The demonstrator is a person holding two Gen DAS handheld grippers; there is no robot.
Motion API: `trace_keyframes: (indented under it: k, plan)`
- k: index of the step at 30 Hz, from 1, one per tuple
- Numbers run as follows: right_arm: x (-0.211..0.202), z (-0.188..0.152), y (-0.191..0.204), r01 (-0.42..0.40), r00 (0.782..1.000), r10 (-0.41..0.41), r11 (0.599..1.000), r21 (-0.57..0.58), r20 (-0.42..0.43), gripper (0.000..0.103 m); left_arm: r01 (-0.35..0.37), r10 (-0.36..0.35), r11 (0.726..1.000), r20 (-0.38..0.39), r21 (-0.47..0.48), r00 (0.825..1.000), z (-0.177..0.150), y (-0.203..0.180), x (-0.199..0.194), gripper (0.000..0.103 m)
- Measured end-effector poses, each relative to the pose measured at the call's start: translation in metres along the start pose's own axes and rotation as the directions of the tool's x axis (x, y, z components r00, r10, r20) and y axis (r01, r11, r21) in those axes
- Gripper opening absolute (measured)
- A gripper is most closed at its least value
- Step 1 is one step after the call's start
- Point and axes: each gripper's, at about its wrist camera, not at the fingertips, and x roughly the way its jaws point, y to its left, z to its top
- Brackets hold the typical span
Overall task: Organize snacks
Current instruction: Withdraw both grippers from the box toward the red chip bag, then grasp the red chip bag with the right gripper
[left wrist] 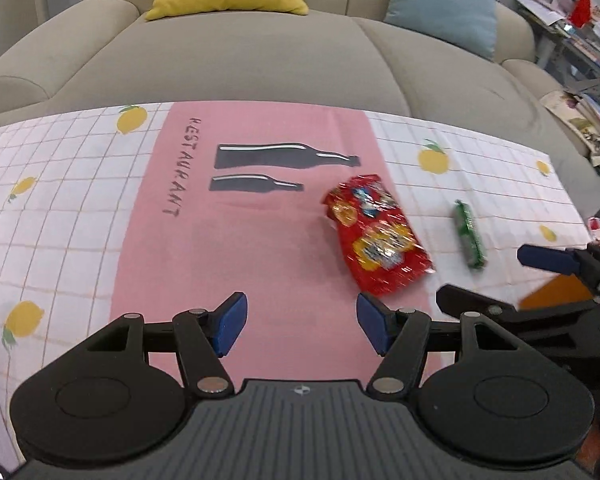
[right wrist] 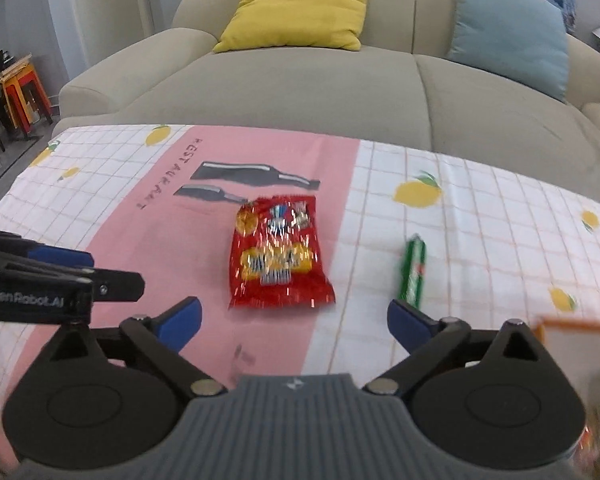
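Note:
A red snack bag (left wrist: 374, 236) lies flat on the pink centre strip of the tablecloth, and it also shows in the right wrist view (right wrist: 280, 254). A slim green snack pack (left wrist: 470, 234) lies to its right on the white checked part, also in the right wrist view (right wrist: 413, 270). My left gripper (left wrist: 302, 322) is open and empty, just left of and nearer than the red bag. My right gripper (right wrist: 294, 322) is open and empty, hovering just in front of the red bag, with the green pack by its right finger.
The table wears a lemon-print cloth (right wrist: 480, 216) with a pink printed strip. A beige sofa (right wrist: 300, 80) stands behind it with a yellow cushion (right wrist: 296, 8) and a blue cushion (right wrist: 508, 28). An orange-rimmed container edge (right wrist: 576, 326) shows at the right.

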Motion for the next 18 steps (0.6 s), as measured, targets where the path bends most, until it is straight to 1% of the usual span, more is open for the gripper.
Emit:
trace_keyframes:
  k: [2, 6, 9, 15, 18]
  plan:
    - [0.019, 0.009, 0.001, -0.001, 1.000, 0.001, 1.000, -0.011, -0.014, 0.099, -0.027, 0.027, 1.000, -0.004, 0.002, 1.000, 0.006, 0.005, 0.010, 0.073]
    - [0.054, 0.023, 0.001, -0.025, 0.998, 0.023, 0.999, -0.023, -0.057, 0.099, -0.027, 0.026, 0.999, -0.017, -0.018, 1.000, 0.014, 0.020, 0.026, 0.073]
    - [0.075, 0.030, 0.005, -0.042, 0.996, 0.040, 0.999, -0.031, -0.077, 0.100, -0.049, 0.049, 0.998, -0.017, -0.027, 0.999, 0.019, 0.027, 0.035, 0.073]
    - [0.111, 0.038, 0.016, -0.038, 0.991, 0.031, 0.998, -0.050, -0.130, 0.100, -0.045, 0.044, 0.998, -0.023, -0.038, 0.999, 0.023, 0.035, 0.045, 0.073]
    - [0.121, 0.038, 0.013, -0.048, 0.988, 0.043, 0.998, -0.031, -0.150, 0.100, -0.041, 0.041, 0.998, -0.023, -0.037, 0.999, 0.024, 0.037, 0.048, 0.073]
